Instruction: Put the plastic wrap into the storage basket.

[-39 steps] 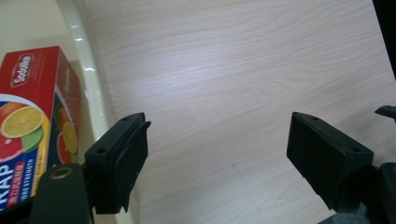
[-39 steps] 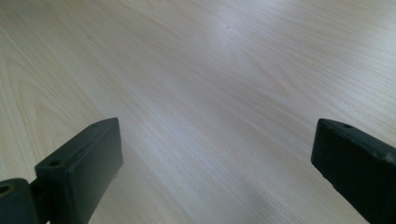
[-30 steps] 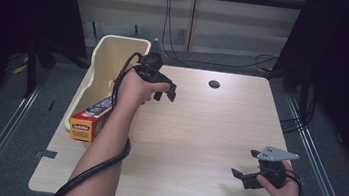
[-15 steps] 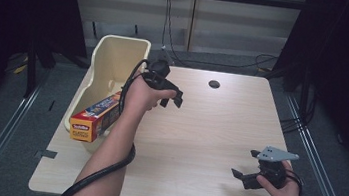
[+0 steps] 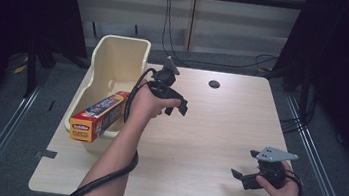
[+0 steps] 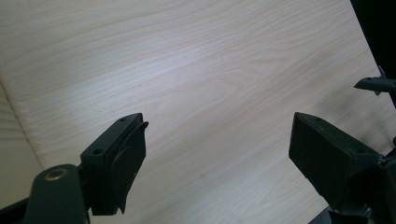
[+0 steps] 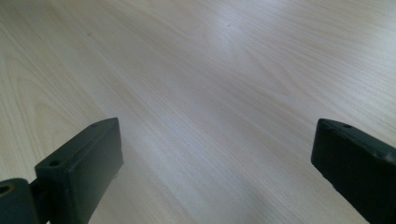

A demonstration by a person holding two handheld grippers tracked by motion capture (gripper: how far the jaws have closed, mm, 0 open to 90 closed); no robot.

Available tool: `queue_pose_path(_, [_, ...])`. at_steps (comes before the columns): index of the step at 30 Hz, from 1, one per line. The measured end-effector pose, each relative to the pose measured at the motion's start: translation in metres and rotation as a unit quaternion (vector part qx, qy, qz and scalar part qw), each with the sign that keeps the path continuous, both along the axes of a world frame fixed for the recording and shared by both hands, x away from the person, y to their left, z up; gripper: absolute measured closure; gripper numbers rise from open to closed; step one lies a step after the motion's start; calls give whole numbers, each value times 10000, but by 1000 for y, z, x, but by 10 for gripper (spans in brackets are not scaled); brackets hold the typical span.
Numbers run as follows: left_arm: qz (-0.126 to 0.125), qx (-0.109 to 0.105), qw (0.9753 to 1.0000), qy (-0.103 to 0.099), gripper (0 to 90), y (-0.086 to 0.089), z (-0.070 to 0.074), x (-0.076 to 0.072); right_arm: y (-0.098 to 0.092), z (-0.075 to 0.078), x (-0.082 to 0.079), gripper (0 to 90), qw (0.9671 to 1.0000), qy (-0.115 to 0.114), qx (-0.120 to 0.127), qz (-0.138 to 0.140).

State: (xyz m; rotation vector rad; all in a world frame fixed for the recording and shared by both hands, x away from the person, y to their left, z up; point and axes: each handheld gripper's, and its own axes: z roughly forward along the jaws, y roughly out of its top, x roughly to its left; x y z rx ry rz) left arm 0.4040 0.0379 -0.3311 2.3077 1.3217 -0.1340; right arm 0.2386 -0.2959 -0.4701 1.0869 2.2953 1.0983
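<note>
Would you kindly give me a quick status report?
Both grippers open, empty: left gripper, right gripper. Box in cream bin, end overhanging. Nothing in the way.

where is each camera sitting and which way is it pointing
High view: fixed above the person's side, looking forward and down on the table, cream bin and plastic wrap box; both forearms enter from below.
Left gripper view: rides the left gripper, looking down along its open jaws at bare tabletop.
Right gripper view: rides the right gripper, low over the wood, jaws open.
Shared: the left gripper view and high view both show the right gripper's grey plate.
</note>
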Motion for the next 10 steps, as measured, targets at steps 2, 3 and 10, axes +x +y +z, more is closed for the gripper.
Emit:
queue_pose_path(2, [35, -14, 10000, 45, 187, -1, -2, -1, 0, 0, 0, 19, 10000, -12, -16, 13])
queue_pose_path(3, [-34, 14, 10000, 18, 187, -1, -3, -1, 0, 0, 0, 19, 10000, -11, -14, 13])
queue_pose_path(10, [-55, 65, 10000, 3, 187, -5, -12, -2, -1, -1, 0, 19, 10000, 31, 5, 10])
